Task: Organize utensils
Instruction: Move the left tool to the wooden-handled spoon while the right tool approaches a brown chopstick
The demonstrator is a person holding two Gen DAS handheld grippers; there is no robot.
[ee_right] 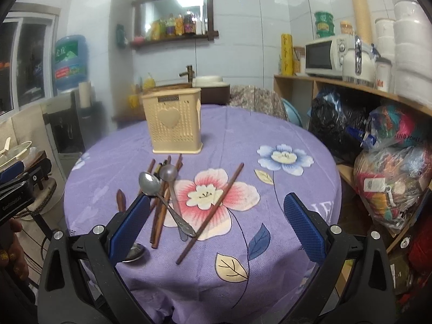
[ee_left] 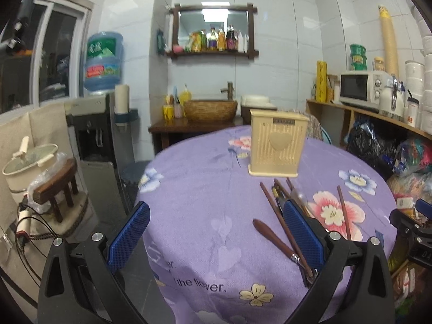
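A cream plastic utensil holder [ee_left: 278, 145] [ee_right: 175, 120] with a heart on its front stands upright near the far side of a round table under a purple flowered cloth [ee_left: 205, 189] [ee_right: 270, 124]. In front of it lie brown chopsticks [ee_right: 210, 213] [ee_left: 280, 218], two metal spoons [ee_right: 149, 185] and a brown-handled utensil [ee_left: 272, 236], loosely piled. My left gripper [ee_left: 216, 232] hangs open over the table's near left edge, its right finger beside the pile. My right gripper [ee_right: 216, 229] is open above the near edge, with the single chopstick lying between its fingers on the cloth.
A water dispenser [ee_left: 91, 129] with a blue bottle stands left of the table. Behind is a dark counter with a woven basin [ee_left: 210, 110]. To the right, wooden shelving [ee_right: 351, 86] carries a microwave and kettle, with full plastic bags [ee_right: 391, 178] below. A small stool [ee_left: 58, 186] sits left.
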